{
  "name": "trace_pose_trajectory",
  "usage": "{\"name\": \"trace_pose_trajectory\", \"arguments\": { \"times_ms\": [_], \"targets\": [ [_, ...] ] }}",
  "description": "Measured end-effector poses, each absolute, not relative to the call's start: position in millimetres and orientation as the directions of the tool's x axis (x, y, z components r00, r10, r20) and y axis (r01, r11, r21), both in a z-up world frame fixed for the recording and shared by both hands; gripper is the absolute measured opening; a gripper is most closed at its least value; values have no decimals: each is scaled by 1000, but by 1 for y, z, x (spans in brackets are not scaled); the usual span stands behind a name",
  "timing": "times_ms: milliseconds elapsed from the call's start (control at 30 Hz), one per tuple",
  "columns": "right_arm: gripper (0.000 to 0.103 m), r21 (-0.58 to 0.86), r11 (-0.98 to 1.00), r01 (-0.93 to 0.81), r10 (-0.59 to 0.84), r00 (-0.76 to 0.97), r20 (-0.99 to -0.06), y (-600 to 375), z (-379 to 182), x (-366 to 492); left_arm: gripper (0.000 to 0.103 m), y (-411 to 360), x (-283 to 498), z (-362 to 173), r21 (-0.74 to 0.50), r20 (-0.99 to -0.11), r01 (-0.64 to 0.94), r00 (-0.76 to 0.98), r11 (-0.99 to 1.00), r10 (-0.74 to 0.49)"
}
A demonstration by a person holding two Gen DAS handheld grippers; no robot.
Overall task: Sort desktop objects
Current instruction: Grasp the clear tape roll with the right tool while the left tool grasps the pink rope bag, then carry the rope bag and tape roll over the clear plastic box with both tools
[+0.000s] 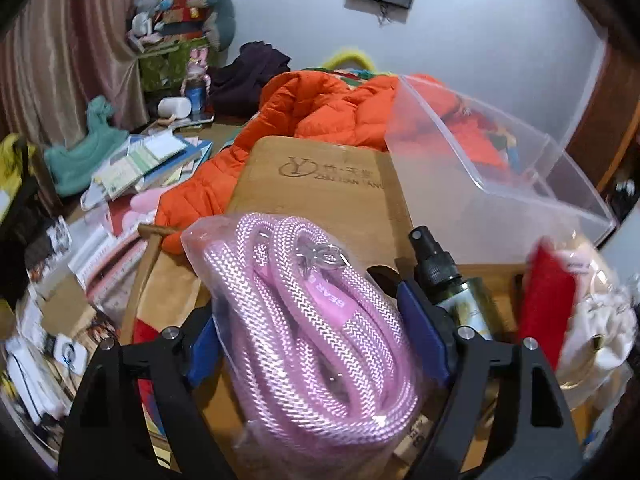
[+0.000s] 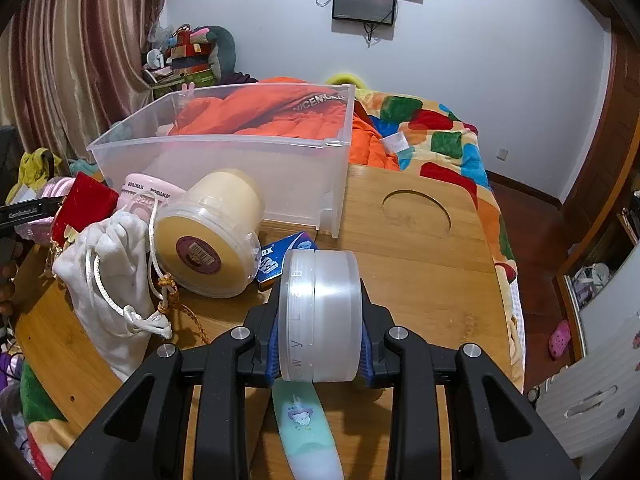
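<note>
My left gripper (image 1: 316,332) is shut on a pink coiled rope in a clear plastic bag (image 1: 304,312), held above the wooden table (image 1: 320,184). My right gripper (image 2: 320,320) is shut on a frosted round plastic jar (image 2: 320,312), held over the table (image 2: 420,264). A clear plastic bin (image 2: 240,168) stands on the table beyond the jar; in the left wrist view it (image 1: 500,164) is at the right. A dark spray bottle (image 1: 444,276) lies just right of the rope.
A cream tub (image 2: 208,232), white drawstring pouch (image 2: 112,272), red pouch (image 2: 84,204), pink item (image 2: 148,196) and blue packet (image 2: 280,256) lie left of the jar. A mint tube (image 2: 308,428) lies under my right gripper. An orange jacket (image 1: 304,112) lies behind the table.
</note>
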State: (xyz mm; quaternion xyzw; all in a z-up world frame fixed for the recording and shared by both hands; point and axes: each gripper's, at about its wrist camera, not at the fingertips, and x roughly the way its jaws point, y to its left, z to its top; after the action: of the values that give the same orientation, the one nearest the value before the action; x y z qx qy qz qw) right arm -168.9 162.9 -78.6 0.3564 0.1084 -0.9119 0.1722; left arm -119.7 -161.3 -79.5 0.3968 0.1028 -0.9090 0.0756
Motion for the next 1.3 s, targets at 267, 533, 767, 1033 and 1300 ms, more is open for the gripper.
{"name": "trace_pose_trajectory", "arguments": {
  "times_ms": [267,533,767,1033,1300],
  "targets": [
    [27,-86,-917,389,-234,-700,-675,162,-79,-168,39,-148,-117,-79,-43,-730,158,-679,-986,-77],
    [27,-67,-918,390,-263,-727,-634,168,-56,-162,27,-152,-110,-70,-95,-704,159,-709,-983,-47],
    [27,-34,-913,407,-304,-732,-610,168,-35,-164,21,-149,-102,-53,-109,-665,147,-746,-983,-38],
    [27,-3,-902,433,-347,-728,-591,166,-17,-166,21,-136,-93,-21,-111,-603,93,-798,-990,-7],
    [27,2,-890,455,-377,-735,-563,163,5,-172,21,-121,-96,15,-114,-550,9,-833,-993,56]
  ]
}}
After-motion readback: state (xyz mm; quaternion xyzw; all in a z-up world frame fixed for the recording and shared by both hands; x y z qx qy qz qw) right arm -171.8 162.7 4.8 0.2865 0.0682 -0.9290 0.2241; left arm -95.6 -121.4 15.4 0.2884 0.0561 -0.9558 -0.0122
